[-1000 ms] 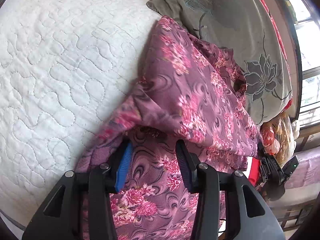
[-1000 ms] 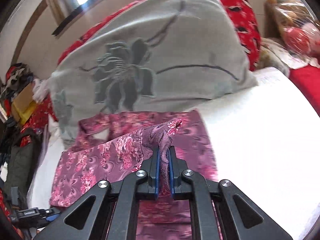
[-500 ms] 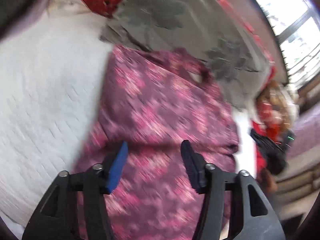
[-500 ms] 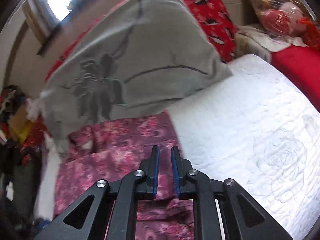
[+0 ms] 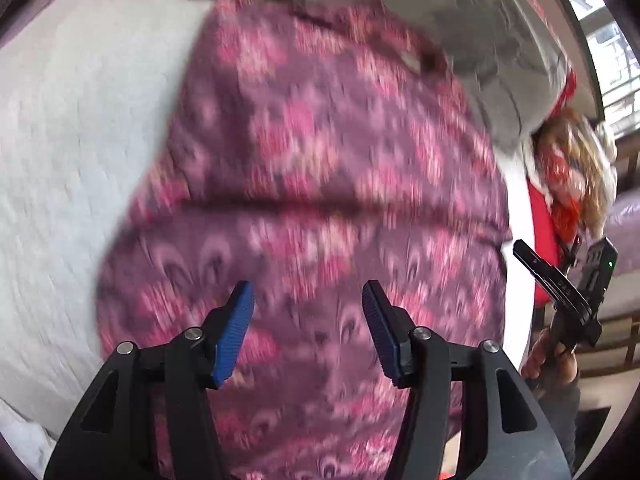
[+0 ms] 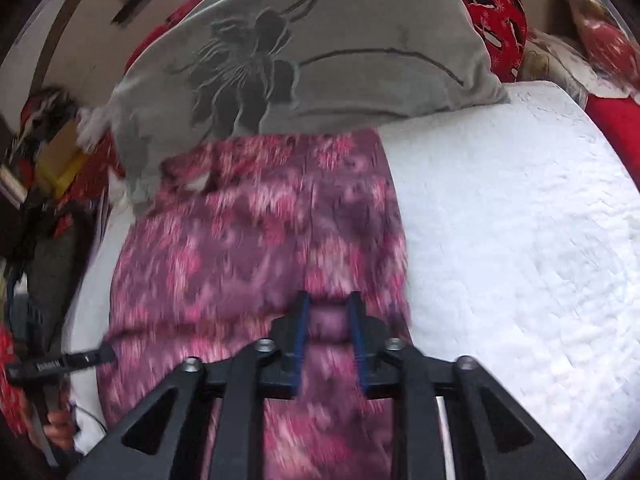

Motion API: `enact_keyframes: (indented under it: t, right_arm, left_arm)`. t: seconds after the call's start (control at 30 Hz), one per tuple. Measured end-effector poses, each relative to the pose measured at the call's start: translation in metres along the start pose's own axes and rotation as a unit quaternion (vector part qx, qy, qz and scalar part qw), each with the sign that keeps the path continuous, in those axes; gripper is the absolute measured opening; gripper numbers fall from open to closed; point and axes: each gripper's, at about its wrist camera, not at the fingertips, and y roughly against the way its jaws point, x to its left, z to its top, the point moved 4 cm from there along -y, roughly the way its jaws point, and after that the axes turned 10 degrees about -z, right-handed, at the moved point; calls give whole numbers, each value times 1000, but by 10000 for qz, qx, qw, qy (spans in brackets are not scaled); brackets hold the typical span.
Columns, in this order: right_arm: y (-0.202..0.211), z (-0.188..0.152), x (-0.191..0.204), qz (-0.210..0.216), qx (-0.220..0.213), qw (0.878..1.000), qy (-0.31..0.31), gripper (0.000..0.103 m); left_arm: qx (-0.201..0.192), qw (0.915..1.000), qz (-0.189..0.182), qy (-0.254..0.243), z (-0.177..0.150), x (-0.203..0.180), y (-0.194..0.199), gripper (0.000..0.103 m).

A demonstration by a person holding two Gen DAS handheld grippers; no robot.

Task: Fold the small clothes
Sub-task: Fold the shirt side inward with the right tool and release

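Garment (image 5: 320, 152) lies folded at your twelve o'clock; your left gripper (image 5: 308, 300) gapes wide, right gripper (image 6: 329, 312) narrowly apart, both empty.

Home bedroom — white quilted bed (image 6: 520, 216), grey flower-print pillow (image 6: 320, 52), red patterned bedding (image 6: 496, 12), window (image 5: 608, 40) behind

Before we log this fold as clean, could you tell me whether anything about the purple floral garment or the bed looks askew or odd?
Nothing clearly stands out. The purple floral garment lies flat on the white quilt, one fold edge across it; its far end touches the grey pillow. Both tools, left and right, are open. Motion blur hides small wrinkles.
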Motion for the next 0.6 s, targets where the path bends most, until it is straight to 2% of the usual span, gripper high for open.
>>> enact_keyframes:
  t: [0.03,0.1,0.17,0.23,0.3,0.43,0.53,0.6]
  right_arm:
    - [-5,-9,-2,-120,145,9998,72,31]
    - [-20,-33,-10,-456,644,9968,150,29]
    - [-7,-47,-13,-405,414,9982,153,29]
    - [2,-62,-12,-425,602,9972,152,30]
    - [12,-81,-9,-395,634,9968,267,36]
    - [32,-127,-9,-528,600,9950,606,38]
    - [44,-152,-12,-503,542,9961,490,41]
    - [53,-157,-18,-482,504,9968,385,41]
  left_arm:
    - [103,9999,63,12,-7,-1,-8,55]
    - [-46,9994,270,-205,-16,-5,-9,56]
    - [114,9986,436,-291,-23,-11,-8,57]
    - [233,9988,367,-213,-34,-13,-6,57]
    - [322,9986,392,-161,-44,-13,-5,57]
    - [411,9978,506,-151,-69,-15,-6,57]
    - [501,9974,512,-119,-83,-12,2,57]
    - [582,9973,439,-6,-90,-5,12,57]
